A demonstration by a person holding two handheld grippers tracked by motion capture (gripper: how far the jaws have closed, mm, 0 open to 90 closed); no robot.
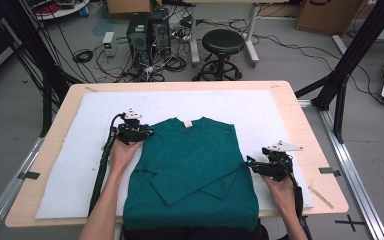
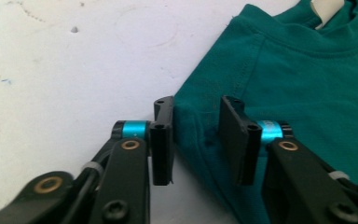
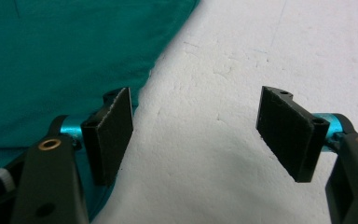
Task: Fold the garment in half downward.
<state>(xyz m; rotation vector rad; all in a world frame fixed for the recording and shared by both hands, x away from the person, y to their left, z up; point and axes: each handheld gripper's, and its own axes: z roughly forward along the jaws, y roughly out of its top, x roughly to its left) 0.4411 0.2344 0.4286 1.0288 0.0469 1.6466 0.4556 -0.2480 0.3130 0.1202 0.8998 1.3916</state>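
Folding of a green T-shirt (image 1: 192,165) appears to be the work in hand: the shirt lies flat on the white mat (image 1: 70,165) in the middle of the table (image 1: 55,117), with both sleeves already turned in across its front. The left gripper (image 1: 139,133) is set at the shirt's left shoulder, and in the left gripper view its jaws straddle the folded edge of the cloth, narrowed around it but not clearly pressed shut on it. The right gripper (image 1: 254,165) is held just beside the shirt's right edge, its jaws spread wide over bare mat with nothing between them. A firm pinch on the shoulder seems to be called for next, and the right gripper would probably need to be brought onto cloth before any fold is made.
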